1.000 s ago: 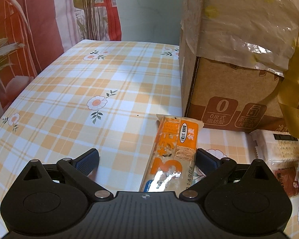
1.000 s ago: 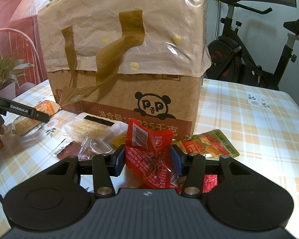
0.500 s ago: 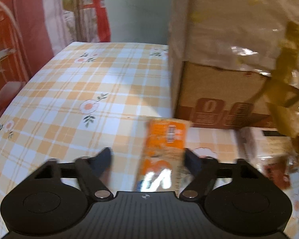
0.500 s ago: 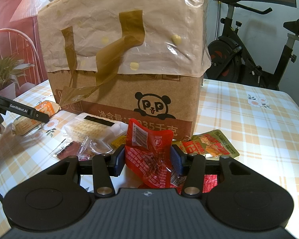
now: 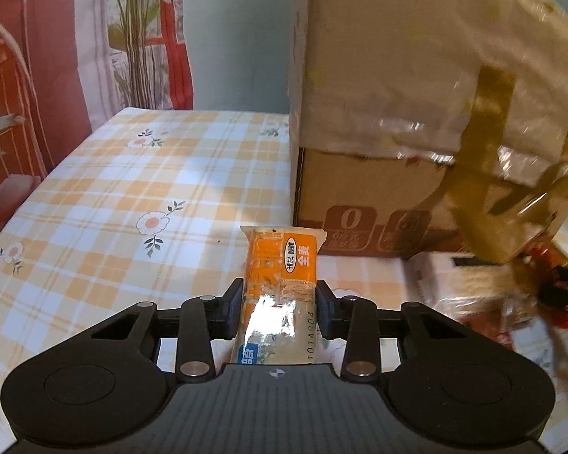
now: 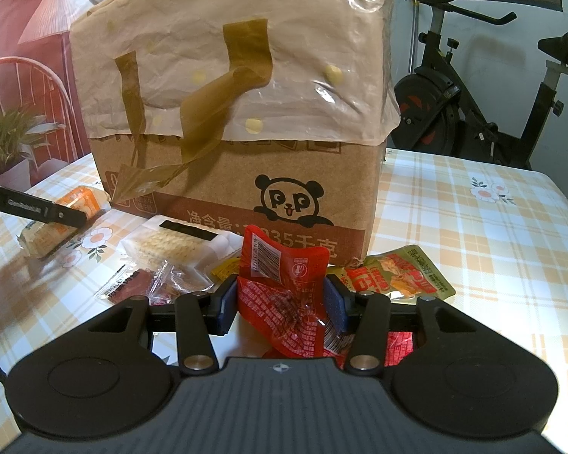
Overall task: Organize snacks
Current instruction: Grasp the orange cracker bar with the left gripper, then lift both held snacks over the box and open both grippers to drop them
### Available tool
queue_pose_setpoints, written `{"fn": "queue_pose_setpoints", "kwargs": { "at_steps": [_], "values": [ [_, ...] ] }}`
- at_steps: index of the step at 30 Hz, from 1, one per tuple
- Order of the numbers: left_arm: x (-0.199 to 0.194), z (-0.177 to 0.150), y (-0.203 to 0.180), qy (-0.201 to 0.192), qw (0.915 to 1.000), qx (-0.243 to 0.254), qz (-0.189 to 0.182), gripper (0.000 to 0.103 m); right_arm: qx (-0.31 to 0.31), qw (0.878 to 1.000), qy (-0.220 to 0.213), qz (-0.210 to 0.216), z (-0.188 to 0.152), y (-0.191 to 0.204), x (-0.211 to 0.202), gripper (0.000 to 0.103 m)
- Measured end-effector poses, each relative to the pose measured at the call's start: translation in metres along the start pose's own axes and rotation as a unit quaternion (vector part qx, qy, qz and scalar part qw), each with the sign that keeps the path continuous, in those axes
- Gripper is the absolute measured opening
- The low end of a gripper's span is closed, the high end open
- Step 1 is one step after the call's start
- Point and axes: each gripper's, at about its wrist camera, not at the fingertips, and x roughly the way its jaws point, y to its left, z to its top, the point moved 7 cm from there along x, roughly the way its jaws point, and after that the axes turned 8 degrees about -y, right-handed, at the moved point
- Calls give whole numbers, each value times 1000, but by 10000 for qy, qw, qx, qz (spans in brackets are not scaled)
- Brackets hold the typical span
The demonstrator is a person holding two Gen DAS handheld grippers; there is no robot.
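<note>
The checked orange-and-white surface with flower prints (image 5: 140,189) carries everything, and the biggest thing on it is the tall brown cardboard box with a panda logo (image 6: 246,189), its top draped in crinkled plastic film with strips of olive tape. It stands just beyond both my claws.

Against the box's foot lie loose snacks: a clear pack of pale noodle-like cakes with a black label (image 6: 178,244), a green-and-red flat pouch (image 6: 394,276) to its right, and small clear sachets with dark red contents (image 6: 132,287) in front.

My left claw (image 5: 280,310) is closed on the sides of a long orange-and-clear cracker packet (image 5: 280,287), which points away from me toward the box's corner. I cannot tell whether the packet rests on the surface or is lifted.

My right claw (image 6: 282,304) is pinched on a crumpled red foil snack packet with a barcode (image 6: 284,287), its top end standing upright between the pads, in front of the box.
</note>
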Motion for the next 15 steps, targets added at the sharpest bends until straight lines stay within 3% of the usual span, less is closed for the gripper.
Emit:
{"fn": "queue_pose_setpoints", "kwargs": {
  "at_steps": [9,15],
  "values": [
    [-19,5,-8,-177,9985,-338,-383,40,-39,10000,17,-18,0,2,1,51],
    [-31,16,-4,-389,9961,-444,-652,40,-64,9999,-157,20,5,4,-13,31]
  ]
}}
